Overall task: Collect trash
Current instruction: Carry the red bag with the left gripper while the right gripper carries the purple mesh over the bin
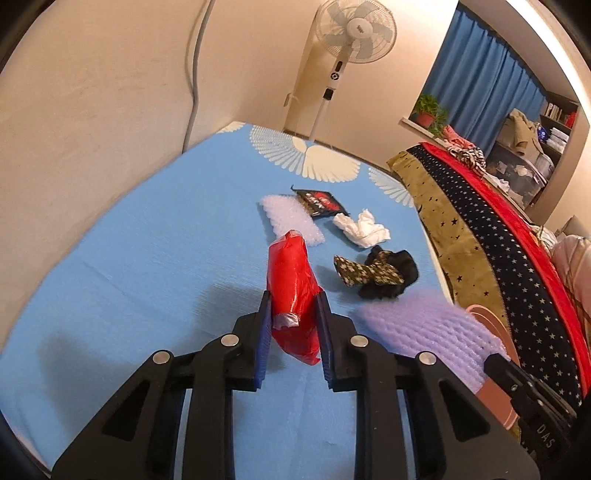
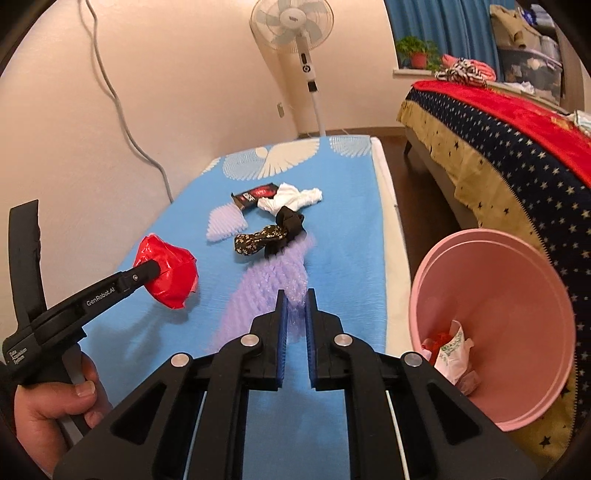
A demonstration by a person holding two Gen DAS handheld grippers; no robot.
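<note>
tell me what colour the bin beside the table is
Pink: the bin shows best in the right wrist view, with some trash already inside.

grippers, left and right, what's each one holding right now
Left gripper: shut on the crumpled red plastic bag, lifted off the blue table cover.
Right gripper: shut on the pale purple foam wrap sheet.

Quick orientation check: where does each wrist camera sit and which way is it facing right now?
Left wrist: on the left tool, angled down over the blue table; its fingers clamp a red plastic bag.
Right wrist: on the right tool, angled down the table; it pinches purple foam wrap; the person's hand and pink bin show.
Shared: bag, foam wrap, standing fan.
</note>
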